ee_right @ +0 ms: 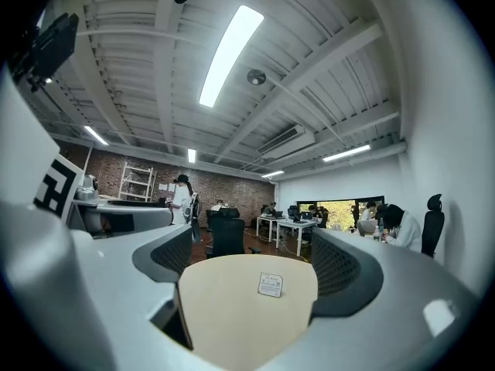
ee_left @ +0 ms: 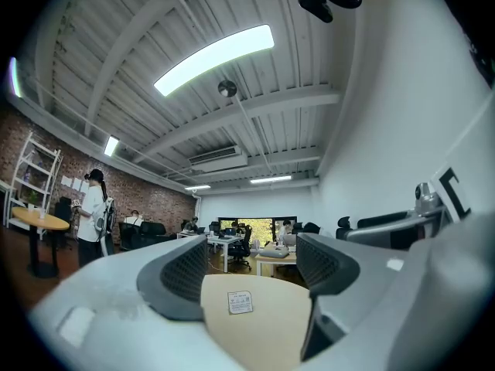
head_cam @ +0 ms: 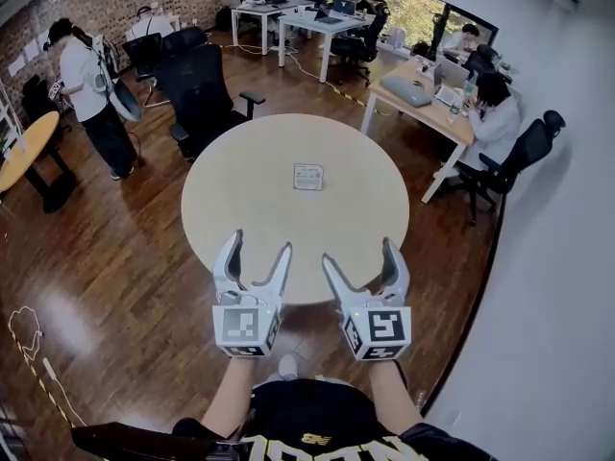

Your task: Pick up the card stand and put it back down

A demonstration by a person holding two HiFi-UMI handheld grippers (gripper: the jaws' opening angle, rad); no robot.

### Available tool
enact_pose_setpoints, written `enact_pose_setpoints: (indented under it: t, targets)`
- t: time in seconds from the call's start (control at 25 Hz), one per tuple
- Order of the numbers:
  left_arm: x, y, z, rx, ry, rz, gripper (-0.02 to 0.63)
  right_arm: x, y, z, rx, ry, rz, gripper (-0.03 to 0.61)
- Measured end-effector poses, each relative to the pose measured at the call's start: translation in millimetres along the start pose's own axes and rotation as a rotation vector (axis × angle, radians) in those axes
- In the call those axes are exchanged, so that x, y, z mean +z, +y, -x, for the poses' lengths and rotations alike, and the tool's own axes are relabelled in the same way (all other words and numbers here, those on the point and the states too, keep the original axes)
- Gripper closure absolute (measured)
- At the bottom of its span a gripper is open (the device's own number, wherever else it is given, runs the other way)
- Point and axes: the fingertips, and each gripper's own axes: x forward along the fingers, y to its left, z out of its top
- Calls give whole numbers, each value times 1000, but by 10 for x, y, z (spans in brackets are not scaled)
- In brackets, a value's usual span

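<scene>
place: open office | signs: desks (head_cam: 306,24), laptops (head_cam: 343,7), swivel chairs (head_cam: 204,92)

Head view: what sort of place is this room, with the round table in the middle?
Most likely an open-plan office or shared workspace: people sit at desks with laptops, black swivel chairs stand about, and the round table looks like a meeting table.

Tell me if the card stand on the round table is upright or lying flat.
Upright: the small white square card stand faces both gripper views, rising off the round beige table.
</scene>
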Motion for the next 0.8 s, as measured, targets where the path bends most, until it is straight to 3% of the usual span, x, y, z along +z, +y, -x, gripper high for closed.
enact_pose_setpoints:
  t: [0.28,0.8]
  targets:
    - [-406,210,-249,-38,57,88,255,-246,125,-164,-34,69,-1,101]
    - [-505,552,-801,-14,75,22,281,-415,-151,-919,10,94,-33,102]
